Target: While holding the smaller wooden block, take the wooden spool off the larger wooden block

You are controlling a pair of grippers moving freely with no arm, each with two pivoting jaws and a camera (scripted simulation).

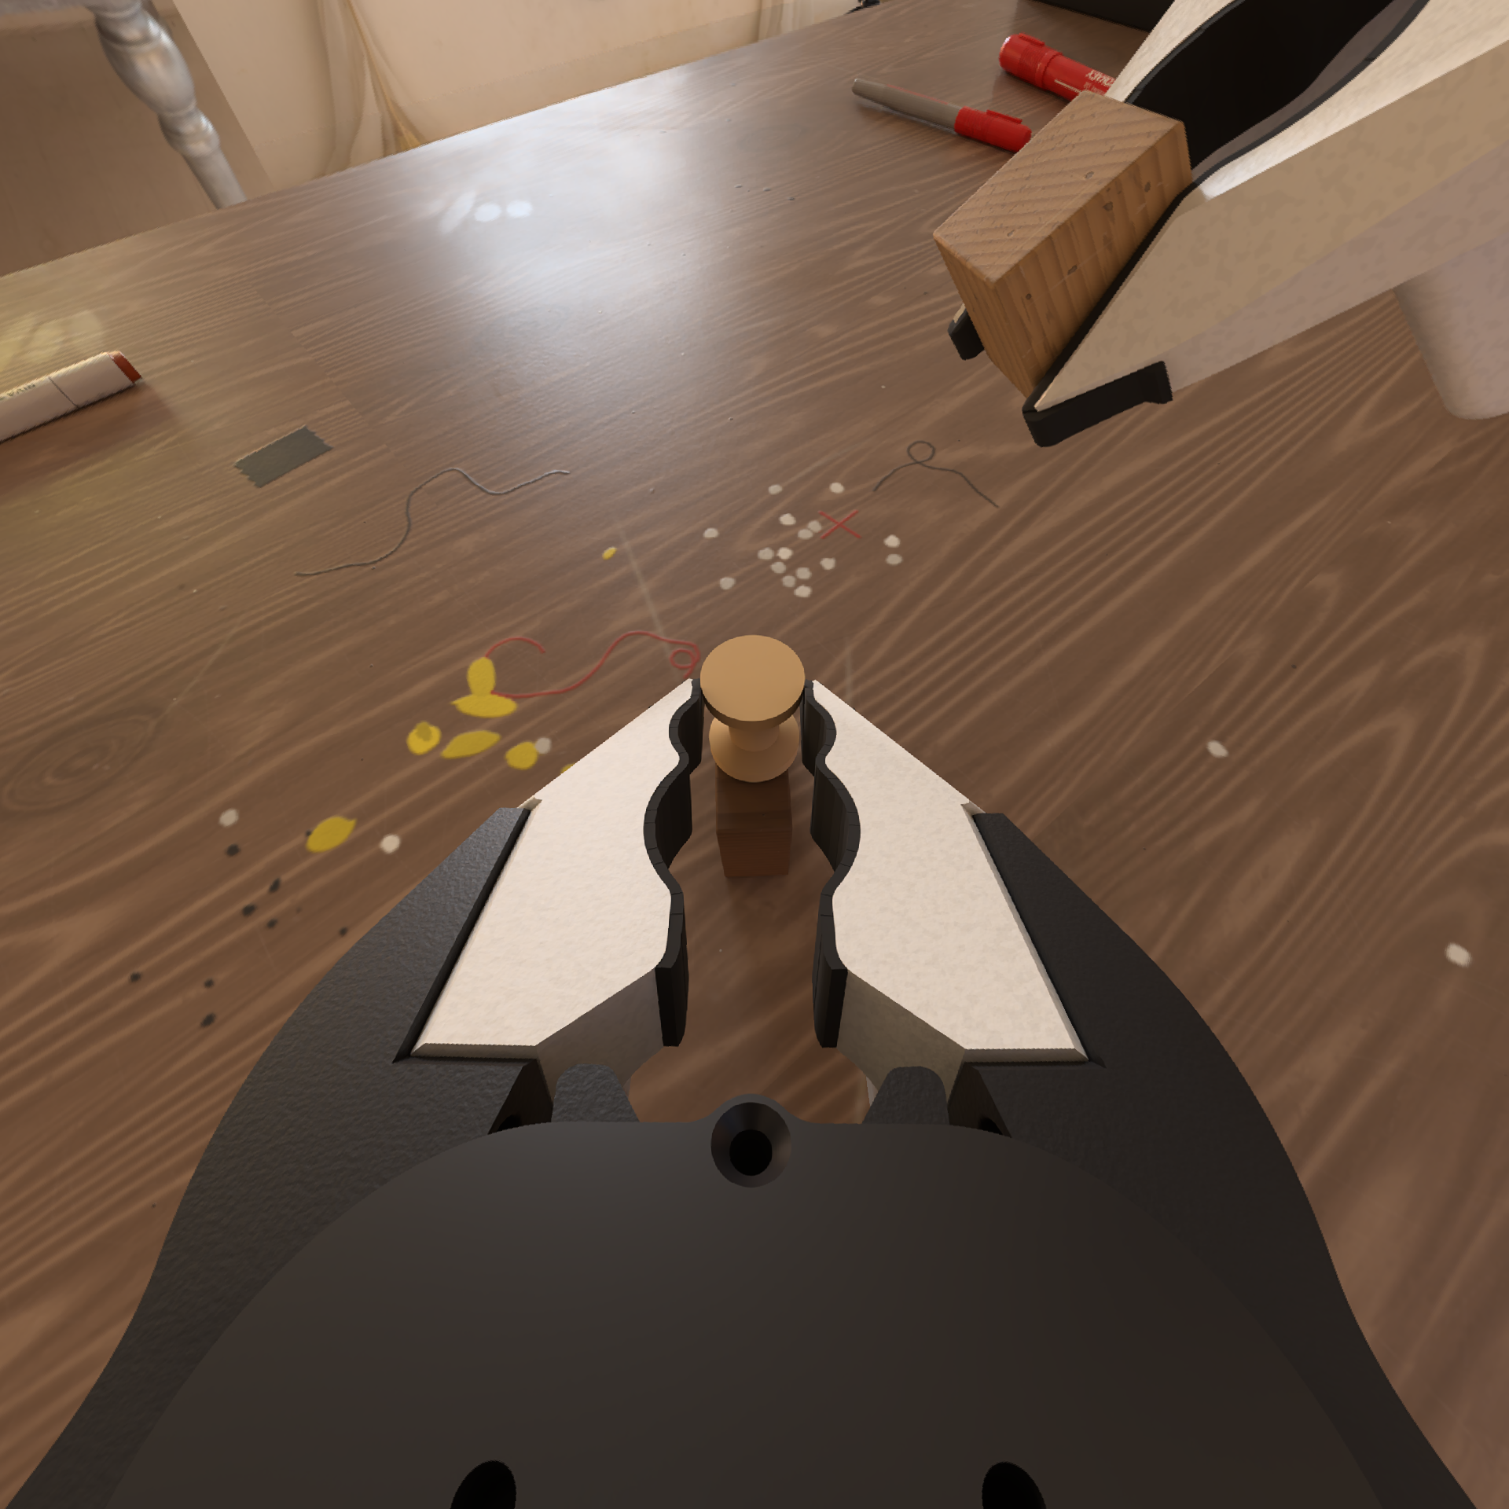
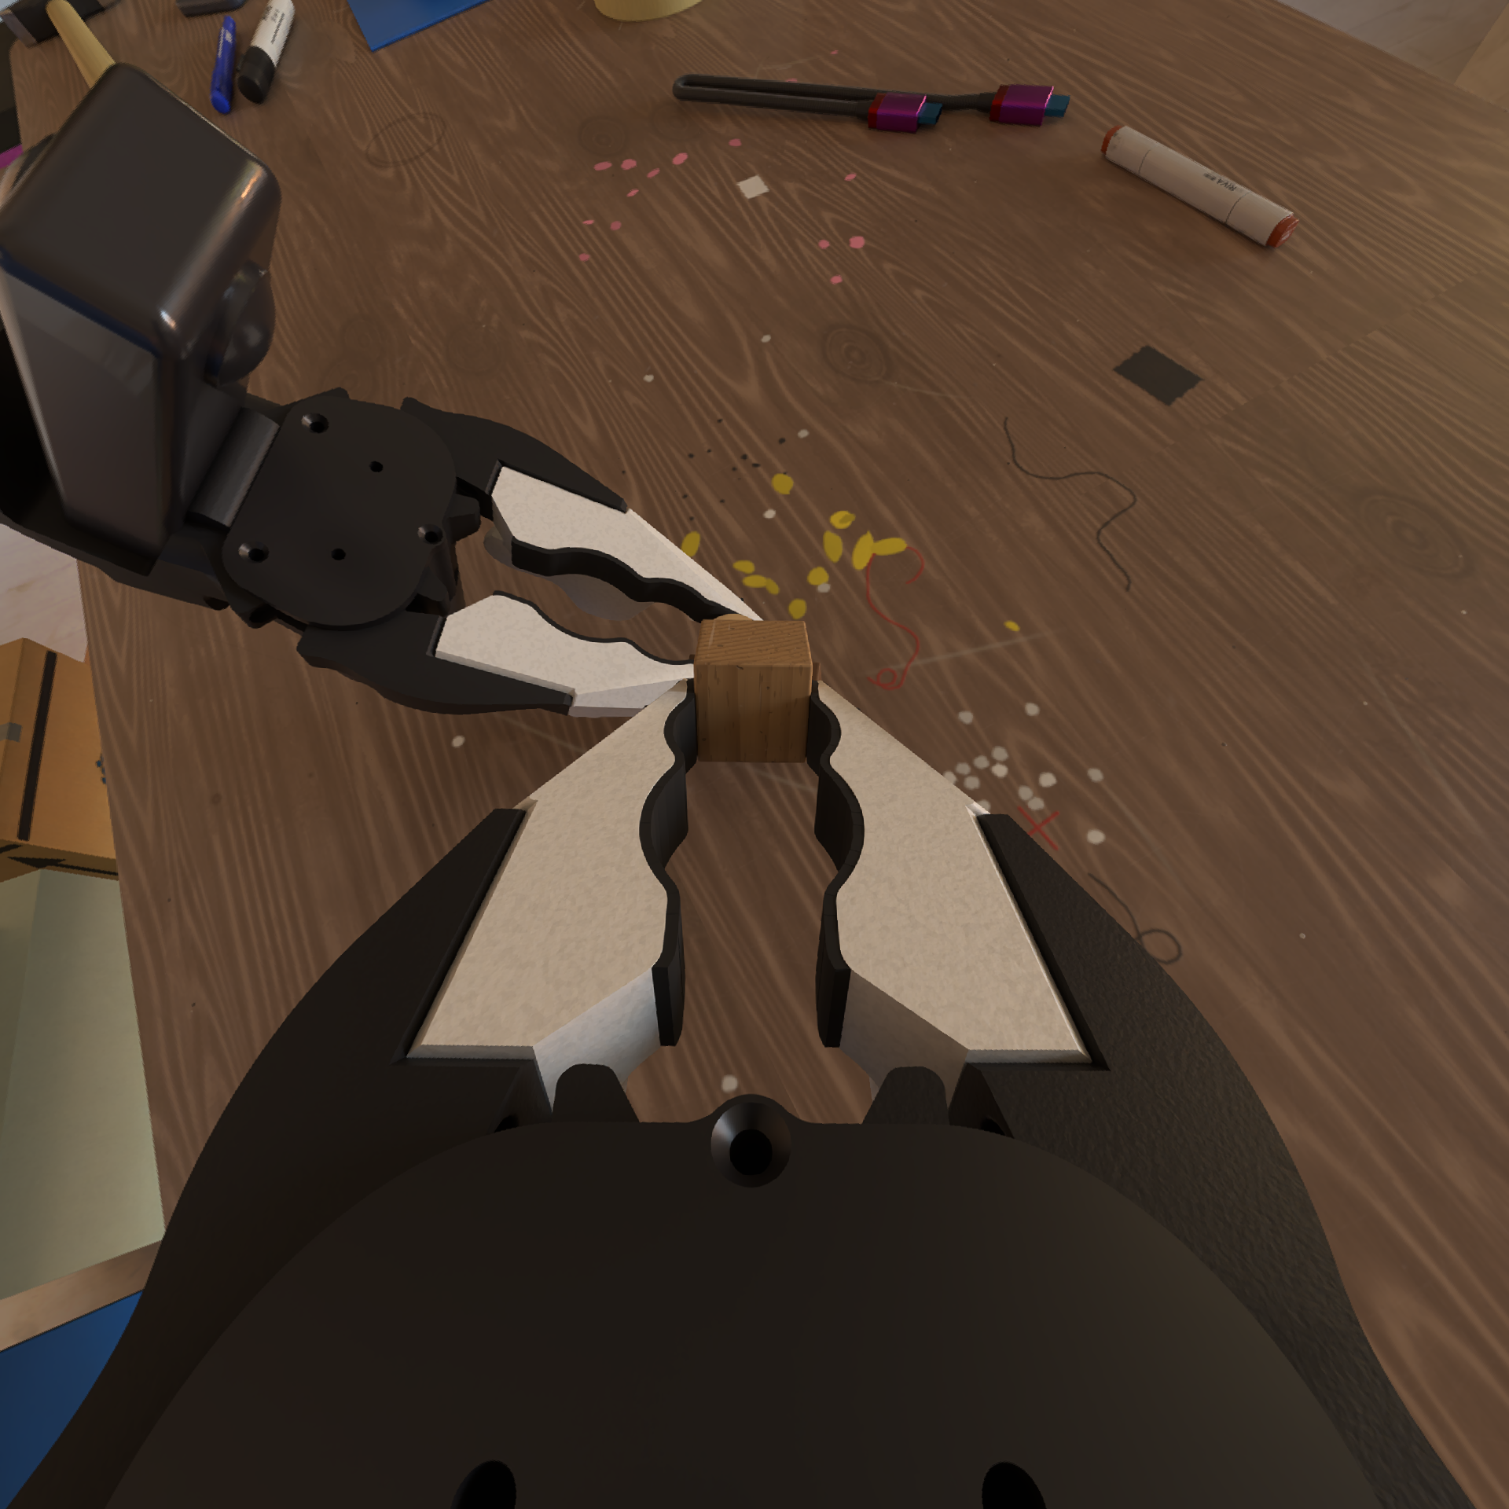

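Note:
In the left wrist view my left gripper (image 1: 751,704) is shut on the top flange of the wooden spool (image 1: 751,682). The spool's lower flange is at the top of the dark larger wooden block (image 1: 755,833), which stands upright on the table. I cannot tell whether they still touch. My right gripper (image 2: 751,718) is shut on the light smaller wooden block (image 2: 751,698) and holds it above the table. It also shows at the upper right of the left wrist view (image 1: 1061,237). In the right wrist view this block hides the spool, and the left gripper's fingers (image 2: 523,653) reach in behind it.
Two red markers (image 1: 992,126) lie at the far right and a white marker (image 1: 65,392) at the left. In the right wrist view I see a white marker (image 2: 1200,184), a cable with purple plugs (image 2: 882,102), pens (image 2: 245,49) and a cardboard box (image 2: 49,751) past the table's left edge.

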